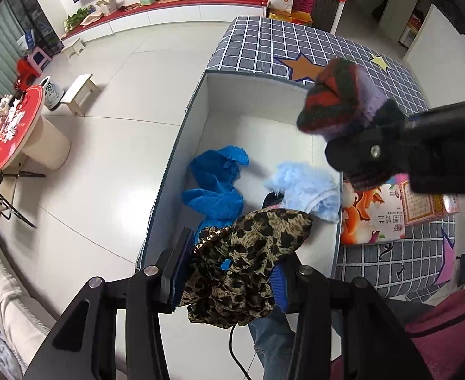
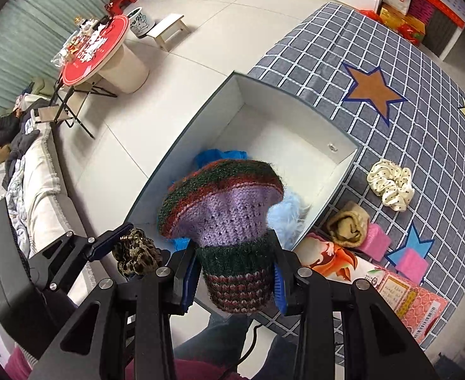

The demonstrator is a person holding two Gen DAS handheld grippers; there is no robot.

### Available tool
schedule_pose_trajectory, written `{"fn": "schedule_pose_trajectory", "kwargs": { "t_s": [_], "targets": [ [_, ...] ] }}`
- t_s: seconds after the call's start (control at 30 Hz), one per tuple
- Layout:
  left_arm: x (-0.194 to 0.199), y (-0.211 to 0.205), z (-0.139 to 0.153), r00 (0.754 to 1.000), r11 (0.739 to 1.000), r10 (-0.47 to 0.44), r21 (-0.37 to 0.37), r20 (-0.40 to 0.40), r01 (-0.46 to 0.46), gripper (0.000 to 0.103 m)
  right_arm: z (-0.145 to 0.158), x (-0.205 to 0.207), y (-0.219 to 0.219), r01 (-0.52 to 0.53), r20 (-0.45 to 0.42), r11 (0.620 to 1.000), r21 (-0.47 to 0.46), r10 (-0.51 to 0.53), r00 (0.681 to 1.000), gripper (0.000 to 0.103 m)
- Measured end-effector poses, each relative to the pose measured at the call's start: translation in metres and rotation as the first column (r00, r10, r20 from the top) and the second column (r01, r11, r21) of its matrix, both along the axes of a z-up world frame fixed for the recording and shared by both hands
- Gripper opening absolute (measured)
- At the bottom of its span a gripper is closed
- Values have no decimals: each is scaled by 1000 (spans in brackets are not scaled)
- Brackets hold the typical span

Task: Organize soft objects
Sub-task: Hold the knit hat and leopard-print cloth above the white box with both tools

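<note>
right gripper (image 2: 235, 280) holds knit hat (image 2: 226, 209) upright

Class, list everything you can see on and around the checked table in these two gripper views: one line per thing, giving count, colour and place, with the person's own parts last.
white box: one, open, on the checked tablecloth.
blue cloth: one, bright blue, inside the box.
fluffy item: one, pale blue, inside the box.
cream scrunchie: one, dark dots, on the cloth right of the box.
rolled tan cloth: one, beside the box.
pink blocks: two, near the blue star.
round table: one, red top, across the floor.
leopard scrunchie: one, brown and black, in the left gripper.
knitted sock: one, purple, green, red, in the right gripper.
</note>
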State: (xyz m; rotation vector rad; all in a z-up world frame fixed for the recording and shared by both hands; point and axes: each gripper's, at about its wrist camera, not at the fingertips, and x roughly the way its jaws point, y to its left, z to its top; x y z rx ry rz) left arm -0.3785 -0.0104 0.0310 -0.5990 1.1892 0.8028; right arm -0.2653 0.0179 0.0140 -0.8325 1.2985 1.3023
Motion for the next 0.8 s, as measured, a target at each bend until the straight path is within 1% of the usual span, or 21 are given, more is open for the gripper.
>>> {"fn": "schedule_pose_trajectory", "kwargs": {
  "t_s": [0.2,0.8],
  "targets": [
    [0,1,0,1000,1000,7,-1,-10,-7,48,-12,-4,-5,-2,-14,999,-40,1,1000,40],
    [4,3,-4,1000,1000,-9,-9,-23,9,48,-15,-1,-6,10,-28,999,-45,-11,1000,40]
  ]
}}
